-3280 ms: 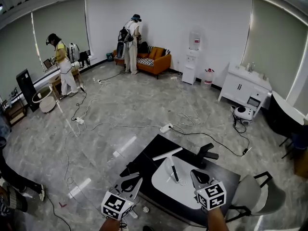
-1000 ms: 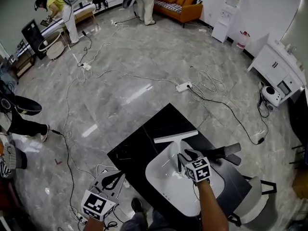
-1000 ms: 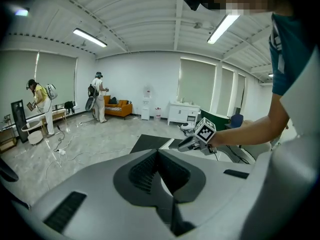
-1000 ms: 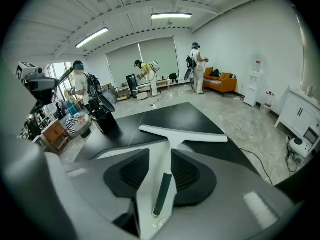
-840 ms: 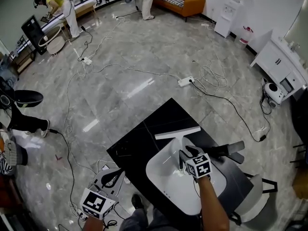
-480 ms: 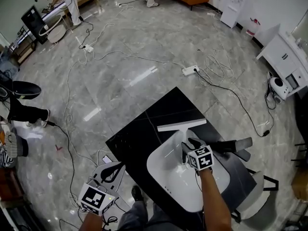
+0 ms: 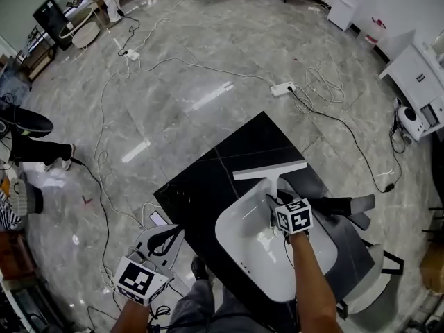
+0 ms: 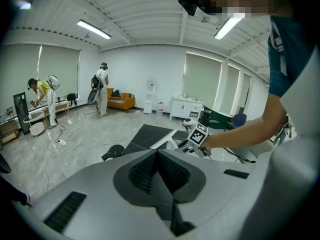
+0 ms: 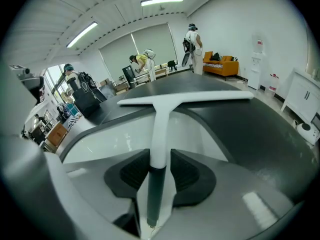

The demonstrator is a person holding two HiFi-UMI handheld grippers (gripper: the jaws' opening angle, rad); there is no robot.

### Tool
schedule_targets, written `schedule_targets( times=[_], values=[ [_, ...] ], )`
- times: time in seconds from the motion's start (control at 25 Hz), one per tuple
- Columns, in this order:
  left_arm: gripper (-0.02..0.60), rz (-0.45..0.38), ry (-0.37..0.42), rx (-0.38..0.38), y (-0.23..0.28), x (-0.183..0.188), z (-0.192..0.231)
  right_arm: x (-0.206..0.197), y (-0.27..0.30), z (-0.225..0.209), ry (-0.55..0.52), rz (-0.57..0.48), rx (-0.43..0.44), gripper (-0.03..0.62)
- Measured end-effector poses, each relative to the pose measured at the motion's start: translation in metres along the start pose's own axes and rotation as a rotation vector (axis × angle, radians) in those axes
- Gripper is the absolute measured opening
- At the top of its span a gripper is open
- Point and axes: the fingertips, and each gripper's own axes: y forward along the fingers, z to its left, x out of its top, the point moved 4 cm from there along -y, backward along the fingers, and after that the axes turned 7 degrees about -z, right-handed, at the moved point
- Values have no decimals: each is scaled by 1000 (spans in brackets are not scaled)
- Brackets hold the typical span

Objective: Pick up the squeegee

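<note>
1. Marble floor rings our black table; the squeegee lies across the white basin's far rim.
2. Jaws of our right gripper, just closing, straddle its handle unpinched; our left gripper is pressed together, empty.

This is a big test room, like a lab. Wires and a plug strip lie all over the grey floor. People wear gear on their backs. Long lights hang above. A sofa stands by the wall.
</note>
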Motion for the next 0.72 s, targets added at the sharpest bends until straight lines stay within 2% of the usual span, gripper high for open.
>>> schedule_targets(
  times=[0.12,0.28,0.4,0.72],
  values=[
    [3,-6,-1,-2,1,-2,0,-2,1,-3,34,-4,-6,109],
    [3,-41,12,-7,-6,0,3,-1,-3,-4,87,-4,-38,104],
    [3,-28,8,11,-12,10,8,3,-12,-4,129,-22,-63,104],
    [3,-58,37,14,-41,33,9,33,-62,15,147,-113,-95,104]
  ],
)
